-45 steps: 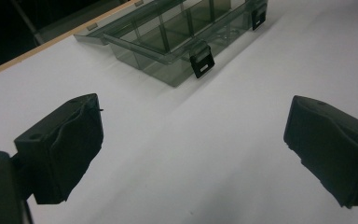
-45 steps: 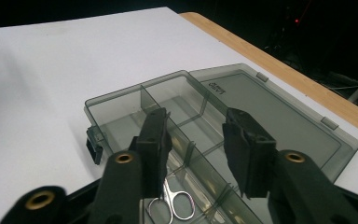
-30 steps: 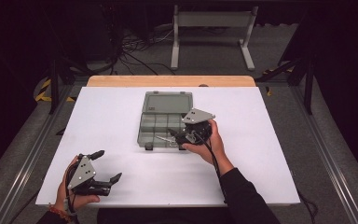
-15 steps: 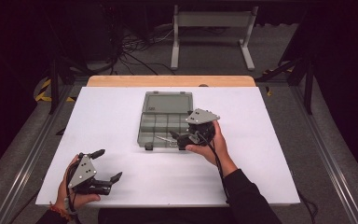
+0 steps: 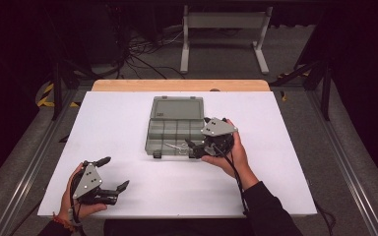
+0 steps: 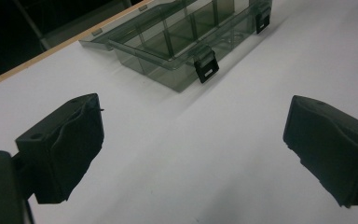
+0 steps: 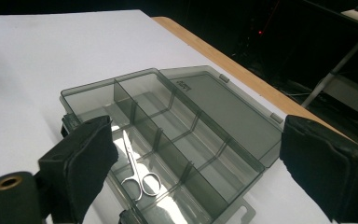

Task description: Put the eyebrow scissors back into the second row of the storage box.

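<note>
A smoky clear compartment box (image 5: 174, 129) lies open at the table's middle, its lid flat on the far side. Small silver scissors (image 5: 177, 146) lie in a front compartment. My right gripper (image 5: 197, 133) hovers at the box's front right corner, open, jaws pointing left over the box with nothing between them. In the right gripper view the scissors (image 7: 137, 170) lie in the box (image 7: 205, 112) just below my open right gripper (image 7: 200, 163). My left gripper (image 5: 115, 172) rests open at the front left; the left gripper view shows the left gripper (image 6: 191, 140) over bare table, the box (image 6: 186, 42) farther off.
The white tabletop (image 5: 118, 123) has a wooden strip (image 5: 177, 85) along its far edge. Behind the table stand a grey metal frame (image 5: 224, 34) and loose cables (image 5: 147, 49) on the floor. Metal rails (image 5: 344, 167) run along both sides.
My right gripper has drawn slightly to the right, away from the box's front row. The left gripper has stayed where it was.
</note>
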`<state>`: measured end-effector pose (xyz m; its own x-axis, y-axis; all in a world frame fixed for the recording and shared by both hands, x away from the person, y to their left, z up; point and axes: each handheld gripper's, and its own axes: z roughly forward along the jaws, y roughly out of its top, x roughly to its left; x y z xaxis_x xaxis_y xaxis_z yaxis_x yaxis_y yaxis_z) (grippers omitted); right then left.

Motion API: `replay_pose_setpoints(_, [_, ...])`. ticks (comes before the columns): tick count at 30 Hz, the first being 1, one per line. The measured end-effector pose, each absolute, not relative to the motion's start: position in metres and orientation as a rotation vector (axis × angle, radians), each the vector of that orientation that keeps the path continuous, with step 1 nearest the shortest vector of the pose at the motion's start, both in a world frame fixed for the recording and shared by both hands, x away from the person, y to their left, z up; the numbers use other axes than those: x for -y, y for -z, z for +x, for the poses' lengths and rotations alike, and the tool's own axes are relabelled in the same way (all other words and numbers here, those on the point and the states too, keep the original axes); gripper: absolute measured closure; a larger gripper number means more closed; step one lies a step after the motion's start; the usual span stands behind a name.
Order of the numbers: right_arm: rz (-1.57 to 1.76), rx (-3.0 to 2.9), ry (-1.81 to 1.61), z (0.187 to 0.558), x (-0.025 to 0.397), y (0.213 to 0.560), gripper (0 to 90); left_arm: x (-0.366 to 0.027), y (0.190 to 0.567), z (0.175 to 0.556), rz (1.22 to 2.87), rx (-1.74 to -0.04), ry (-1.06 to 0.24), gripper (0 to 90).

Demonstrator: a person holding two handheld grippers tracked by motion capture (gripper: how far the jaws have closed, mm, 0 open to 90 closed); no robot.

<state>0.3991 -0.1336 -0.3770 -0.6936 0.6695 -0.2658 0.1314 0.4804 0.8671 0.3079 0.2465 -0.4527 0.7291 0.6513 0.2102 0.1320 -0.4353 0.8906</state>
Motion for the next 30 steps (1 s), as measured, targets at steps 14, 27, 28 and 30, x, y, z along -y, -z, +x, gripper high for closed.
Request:
replay_pose_setpoints(14, [0.632,-2.113,-1.130,0.387,0.150,0.375,11.0,-0.247,0.452,0.308,1.958,-0.599,-0.688,5.9])
replay_pose_setpoints(27, [0.630,-2.070,-1.125,0.373,0.167,0.372,9.8,-0.247,0.452,0.308,1.956,-0.613,-0.687,6.3])
replay_pose_setpoints(28, [0.622,-2.071,-1.114,0.371,0.170,0.372,9.8,-0.247,0.452,0.308,1.954,-0.614,-0.690,6.2])
replay_pose_setpoints(30, [0.631,-2.076,-1.095,0.368,0.173,0.372,9.6,-0.247,0.452,0.308,1.953,-0.615,-0.695,6.3])
